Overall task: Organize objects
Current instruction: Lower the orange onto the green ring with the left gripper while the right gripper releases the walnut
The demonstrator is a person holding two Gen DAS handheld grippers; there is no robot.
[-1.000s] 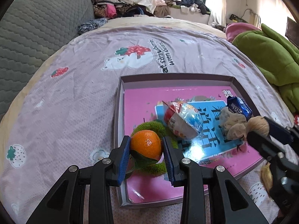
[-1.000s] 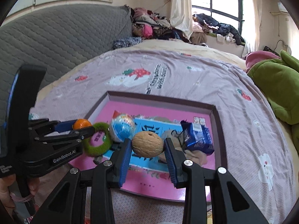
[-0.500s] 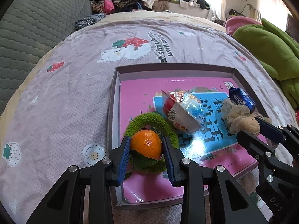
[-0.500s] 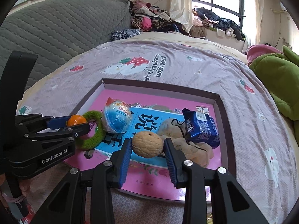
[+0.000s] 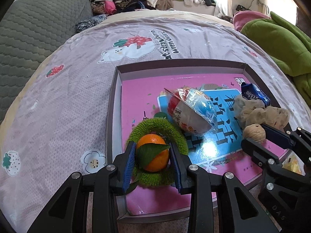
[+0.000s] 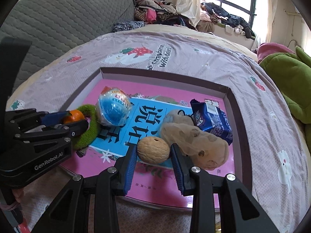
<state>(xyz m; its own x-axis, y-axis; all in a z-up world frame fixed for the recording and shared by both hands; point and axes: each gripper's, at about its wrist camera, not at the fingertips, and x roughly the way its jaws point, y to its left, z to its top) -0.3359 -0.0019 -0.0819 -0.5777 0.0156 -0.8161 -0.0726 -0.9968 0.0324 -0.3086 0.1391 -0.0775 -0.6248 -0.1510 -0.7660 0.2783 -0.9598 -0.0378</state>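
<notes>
The left hand-held gripper (image 5: 152, 158) clasped a small orange (image 5: 153, 152) over the green ring (image 5: 158, 125) at the box's (image 5: 114, 89) near-left corner on the bed. The right hand-held gripper (image 6: 153, 156) gripped a walnut (image 6: 153, 149) just beside a beige scrunchie (image 6: 196, 141), a blue snack packet (image 6: 212, 119) and wrapped toy egg (image 6: 113, 107) crowding behind.

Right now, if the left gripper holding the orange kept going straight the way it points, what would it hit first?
Probably the green fuzzy ring lying in the tray: the left gripper holds the orange right over it. How far above is unclear.
</notes>
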